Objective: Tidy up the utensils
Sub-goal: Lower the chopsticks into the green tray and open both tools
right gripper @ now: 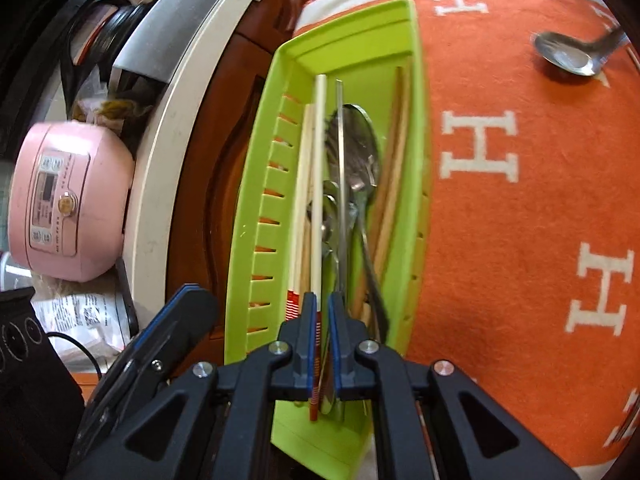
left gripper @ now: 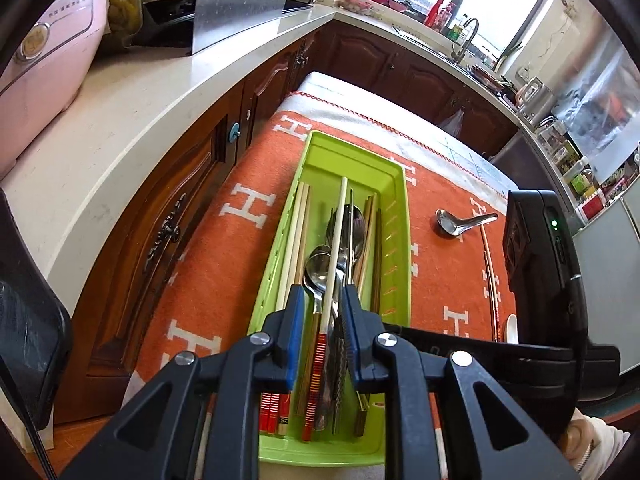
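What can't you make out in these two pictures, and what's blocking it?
- Left wrist view: near end of the green tray, behind the left gripper.
- Left wrist view: the chopstick on the cloth, lower end behind the right gripper's body.
- Right wrist view: handle of the loose spoon, cut off by the lens edge.

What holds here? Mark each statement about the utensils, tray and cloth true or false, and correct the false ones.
1. The lime-green plastic tray holds chopsticks and metal spoons. True.
2. A steel soup spoon lies inside the tray. False: it lies on the orange blanket with white H letters, outside the tray.
3. The tray is empty at its far end. True.
4. The rice cooker on the counter is blue. False: it is pink.
5. All chopsticks are in the tray. False: a red-striped chopstick lies on the blanket near the soup spoon.
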